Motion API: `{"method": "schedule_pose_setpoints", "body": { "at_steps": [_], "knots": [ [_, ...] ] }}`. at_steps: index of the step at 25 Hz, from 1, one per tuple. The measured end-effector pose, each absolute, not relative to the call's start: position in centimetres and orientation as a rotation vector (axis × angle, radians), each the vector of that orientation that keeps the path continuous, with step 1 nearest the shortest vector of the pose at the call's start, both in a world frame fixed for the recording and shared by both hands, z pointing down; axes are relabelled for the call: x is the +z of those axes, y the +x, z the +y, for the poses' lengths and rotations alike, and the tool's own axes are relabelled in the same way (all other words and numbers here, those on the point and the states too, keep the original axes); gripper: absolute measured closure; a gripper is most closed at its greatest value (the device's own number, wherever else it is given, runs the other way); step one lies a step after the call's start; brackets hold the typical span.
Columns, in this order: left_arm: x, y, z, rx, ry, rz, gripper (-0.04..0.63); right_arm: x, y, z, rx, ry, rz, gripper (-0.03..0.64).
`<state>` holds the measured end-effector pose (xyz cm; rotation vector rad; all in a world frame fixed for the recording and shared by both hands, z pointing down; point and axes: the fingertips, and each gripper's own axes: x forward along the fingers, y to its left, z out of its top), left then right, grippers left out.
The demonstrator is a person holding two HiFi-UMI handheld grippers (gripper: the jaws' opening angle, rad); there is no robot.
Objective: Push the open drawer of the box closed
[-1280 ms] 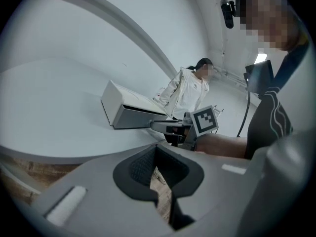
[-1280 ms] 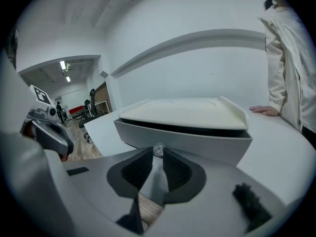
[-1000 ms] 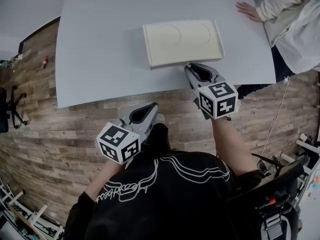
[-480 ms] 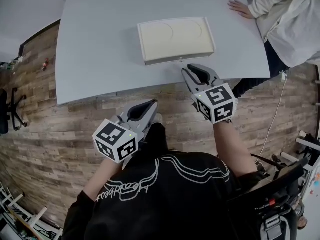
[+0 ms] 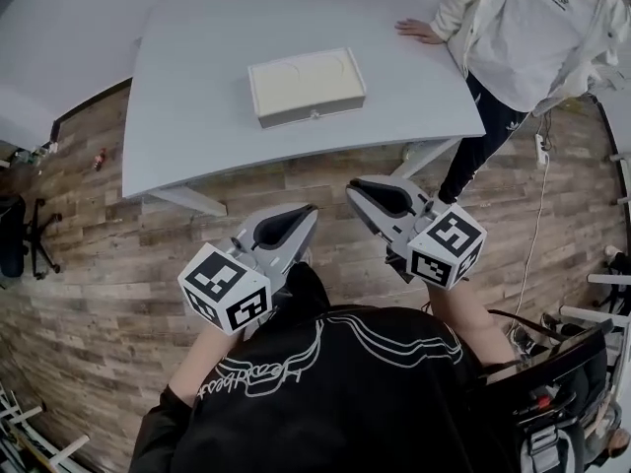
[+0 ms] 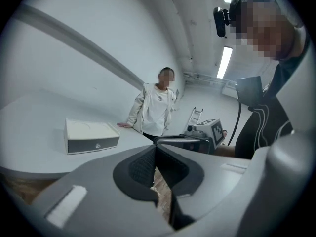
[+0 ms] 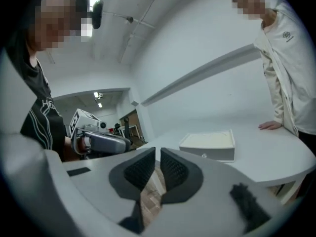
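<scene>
One box (image 5: 306, 87) sits on the desk (image 5: 197, 116), its single drawer (image 5: 312, 114) flush with the front. Two grippers hang over the wooden floor (image 5: 89, 254), short of the desk: the left gripper (image 5: 308, 210) with jaws together, the right gripper (image 5: 352, 187) with jaws almost touching, both empty. One bystander (image 5: 523, 47) rests a hand on the desk.

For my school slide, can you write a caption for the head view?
Box with closed drawer on the white table; left gripper and right gripper hang above the wood floor.
</scene>
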<state>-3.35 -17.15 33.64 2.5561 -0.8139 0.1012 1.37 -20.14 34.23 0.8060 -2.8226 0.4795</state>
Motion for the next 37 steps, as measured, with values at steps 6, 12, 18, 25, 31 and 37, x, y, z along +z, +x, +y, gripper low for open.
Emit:
{"method": "schedule_pose_setpoints", "body": {
  "at_steps": [6, 12, 18, 25, 31, 37],
  "knots": [
    [29.4, -2.2, -14.0, 0.091, 2.659, -0.845, 0.588, 30.0, 1.7, -15.6, 0.466, 0.688, -2.954, 0.599],
    [26.5, 0.3, -9.7, 0.059, 2.706, -0.900, 0.588, 27.0, 4.3, -10.5, 0.378, 0.675, -2.993, 0.606],
    [25.8, 1.8, -8.4, 0.057, 2.737, -0.906, 0.588, 27.0, 5.8, -8.6, 0.353, 0.697, -3.003, 0.607],
    [25.4, 2.3, -6.1, 0.056, 2.729, -0.931, 0.588, 26.6, 6.1, -6.4, 0.336, 0.667, -3.014, 0.607],
    [25.7, 2.8, -4.8, 0.082, 2.696, -0.952, 0.588, 26.9, 6.6, -5.2, 0.387, 0.659, -3.018, 0.607],
    [25.5, 2.9, -3.8, 0.087, 2.691, -0.951, 0.588, 26.9, 6.7, -4.1, 0.405, 0.666, -3.023, 0.607]
  ]
}}
